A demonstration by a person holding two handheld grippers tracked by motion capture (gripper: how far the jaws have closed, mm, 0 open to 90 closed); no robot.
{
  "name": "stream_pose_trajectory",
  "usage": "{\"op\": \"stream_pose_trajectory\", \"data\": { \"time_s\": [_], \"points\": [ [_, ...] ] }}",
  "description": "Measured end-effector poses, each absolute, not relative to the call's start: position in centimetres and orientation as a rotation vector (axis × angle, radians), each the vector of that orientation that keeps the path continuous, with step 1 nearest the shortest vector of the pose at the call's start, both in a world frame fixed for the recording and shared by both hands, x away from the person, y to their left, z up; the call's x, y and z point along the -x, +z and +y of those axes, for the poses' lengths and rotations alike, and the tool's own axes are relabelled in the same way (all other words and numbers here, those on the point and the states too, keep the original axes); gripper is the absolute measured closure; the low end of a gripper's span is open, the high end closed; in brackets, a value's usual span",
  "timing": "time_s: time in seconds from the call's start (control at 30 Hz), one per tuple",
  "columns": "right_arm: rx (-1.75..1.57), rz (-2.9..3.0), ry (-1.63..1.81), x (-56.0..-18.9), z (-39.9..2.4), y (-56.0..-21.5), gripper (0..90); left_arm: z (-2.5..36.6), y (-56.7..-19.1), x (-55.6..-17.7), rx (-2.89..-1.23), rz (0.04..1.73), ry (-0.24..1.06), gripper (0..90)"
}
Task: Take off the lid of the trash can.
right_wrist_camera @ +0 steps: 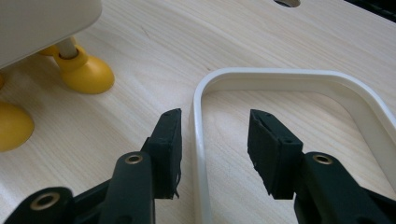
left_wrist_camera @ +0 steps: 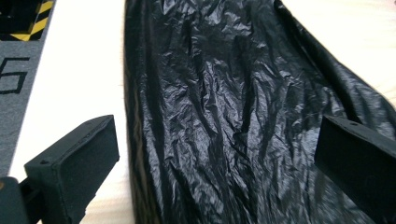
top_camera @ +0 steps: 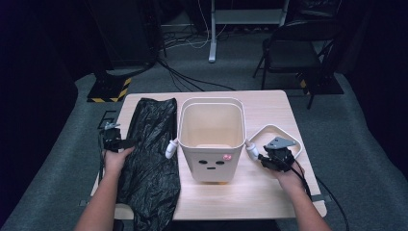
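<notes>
Dark grey floor lies around the bench (top_camera: 269,103). At 9 o'clock, the black bag (top_camera: 151,159) lies flat beside the white bin (top_camera: 211,137).

Left tongs (left_wrist_camera: 217,154) gape wide over the bag, holding nothing.

Right tongs (right_wrist_camera: 215,149) straddle the white ring (right_wrist_camera: 200,116), half open, not pinching. Next, I think, they squeeze and lift.

The wooden table (top_camera: 269,103) carries black bag (top_camera: 151,144), bin (top_camera: 211,139), white ring (top_camera: 291,136).

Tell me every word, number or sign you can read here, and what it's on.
"5" or "6", cut off at the picture's edge, painted in black on the grey floor mat left of the table.
Yellow and black hazard stripes, no words, on the base plate on the floor.
A drawn face, no letters, on the white bin.
No other text is readable.
</notes>
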State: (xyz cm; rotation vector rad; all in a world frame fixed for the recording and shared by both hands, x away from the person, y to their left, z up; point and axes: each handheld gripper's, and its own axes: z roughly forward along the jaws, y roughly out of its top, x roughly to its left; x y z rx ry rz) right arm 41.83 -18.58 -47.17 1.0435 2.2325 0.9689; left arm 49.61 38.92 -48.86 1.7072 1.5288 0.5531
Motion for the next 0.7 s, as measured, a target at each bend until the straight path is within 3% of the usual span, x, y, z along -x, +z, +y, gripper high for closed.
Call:
{"op": "stream_pose_trajectory", "data": {
  "time_s": [0.5,0.7],
  "points": [
    [-1.047,2.232,0.974,-41.8,-18.7,-47.2,54.5,38.1,-51.7,-51.3,-1.810,1.585,0.547,0.0],
    [-1.042,2.240,0.970,-41.8,-18.4,-47.3,54.5,37.6,-52.2,-51.4,-1.894,1.575,0.606,0.0]
  ]
}}
